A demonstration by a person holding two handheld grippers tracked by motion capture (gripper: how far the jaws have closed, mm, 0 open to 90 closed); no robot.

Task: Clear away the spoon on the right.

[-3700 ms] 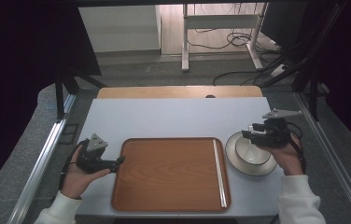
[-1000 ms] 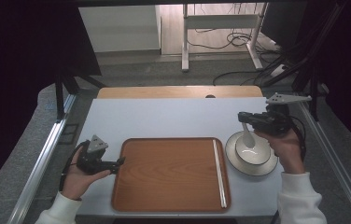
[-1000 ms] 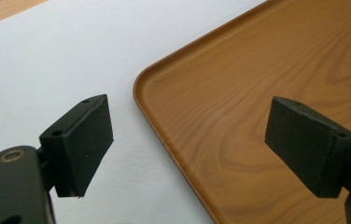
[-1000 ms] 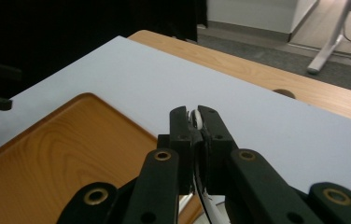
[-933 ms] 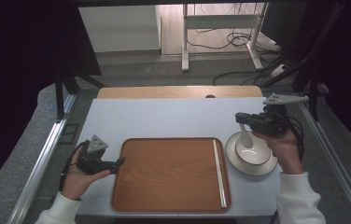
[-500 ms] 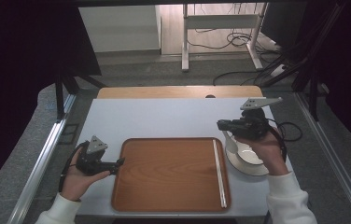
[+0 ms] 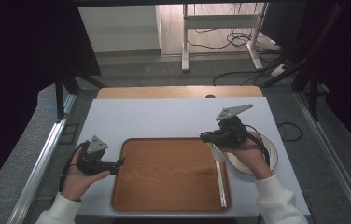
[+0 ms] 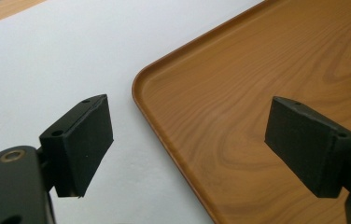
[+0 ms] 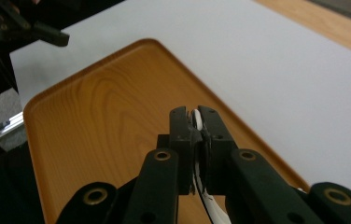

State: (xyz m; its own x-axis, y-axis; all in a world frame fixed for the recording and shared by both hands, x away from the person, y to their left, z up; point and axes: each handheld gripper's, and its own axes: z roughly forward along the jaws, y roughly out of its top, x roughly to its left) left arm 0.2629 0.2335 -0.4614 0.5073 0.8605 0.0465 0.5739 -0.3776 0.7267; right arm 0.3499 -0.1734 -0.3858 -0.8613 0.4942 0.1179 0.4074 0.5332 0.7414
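A white spoon hangs from my right gripper, whose jaws are shut on its handle, over the right rim of the brown wooden tray. In the right gripper view the white handle shows as a thin strip pinched in the right gripper, with the tray below. A pale bowl sits on the table right of the tray, partly behind the right hand. My left gripper rests open at the tray's left edge. In its own view the left gripper straddles the tray's rim.
A thin white stick lies along the tray's right side. The white table top has a wooden strip at its far edge. Metal rails run along both sides of the table, and cables lie on the floor beyond.
My right gripper has carried the spoon out of the bowl, leftward and a little down, to the tray's right rim. The left gripper has stayed put.
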